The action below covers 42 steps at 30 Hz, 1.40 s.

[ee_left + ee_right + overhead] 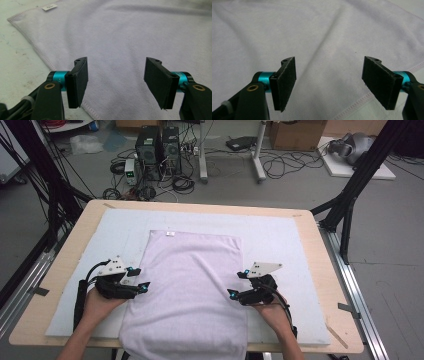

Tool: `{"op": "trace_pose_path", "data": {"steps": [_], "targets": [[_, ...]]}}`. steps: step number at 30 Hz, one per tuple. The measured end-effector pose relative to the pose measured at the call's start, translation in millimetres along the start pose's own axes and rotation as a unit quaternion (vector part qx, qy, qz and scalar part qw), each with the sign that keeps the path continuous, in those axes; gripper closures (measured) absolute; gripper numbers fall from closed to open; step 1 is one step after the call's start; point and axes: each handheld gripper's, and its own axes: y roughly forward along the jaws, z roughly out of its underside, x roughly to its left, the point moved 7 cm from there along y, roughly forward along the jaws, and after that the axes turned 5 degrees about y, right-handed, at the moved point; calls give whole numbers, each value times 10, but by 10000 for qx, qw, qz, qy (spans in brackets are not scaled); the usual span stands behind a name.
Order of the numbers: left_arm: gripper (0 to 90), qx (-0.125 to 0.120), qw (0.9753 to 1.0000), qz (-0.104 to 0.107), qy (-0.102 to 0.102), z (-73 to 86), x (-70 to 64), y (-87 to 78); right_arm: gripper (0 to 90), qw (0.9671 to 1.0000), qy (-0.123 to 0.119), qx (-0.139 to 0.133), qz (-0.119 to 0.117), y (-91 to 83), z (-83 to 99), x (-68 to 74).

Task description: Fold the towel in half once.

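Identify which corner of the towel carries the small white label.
The far left corner of the towel, as the high view shows it: the label sits just inside its hem. The far right corner is bare, and the near edge hangs over the table's front.

Even, soft overhead light in high view; no hard shadows, faint shade under left gripper (136,279) and right gripper (239,284). Floor beyond table dimmer, slightly soft and grainy. Straight table edges bow slightly toward frame sides. Left gripper view: towel (130,37) bright, washed pale ahead of jaws, weave sharp between jaws, softer farther off. Right gripper view: flat diffuse light, gentle fold shading ahead, jaw pads crisp, frame corners blurred.
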Motion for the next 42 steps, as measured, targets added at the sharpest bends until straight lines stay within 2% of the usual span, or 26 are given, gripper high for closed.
{"op": "trace_pose_path", "data": {"steps": [14, 24, 28, 36, 42], "targets": [[364, 18, 10000, -11, 39, 1, 13, 1, 270, 10000, -77, 15, 33, 7, 1, -6], [365, 65, 9999, -51, 64, -7, 26, -8, 270, 10000, -74, -8, -26, 1, 3, -14], [365, 74, 9999, -63, 99, -18, 34, -9, 267, 10000, -89, -30, -35, -13, -19, -50], [365, 102, 9999, -13, 110, -46, 47, -3, 265, 10000, 27, -73, -28, -61, -35, -126], [373, 51, 10000, -46, 56, -112, 151, -10, 265, 10000, 79, -17, -25, -58, -110, -247]]}}
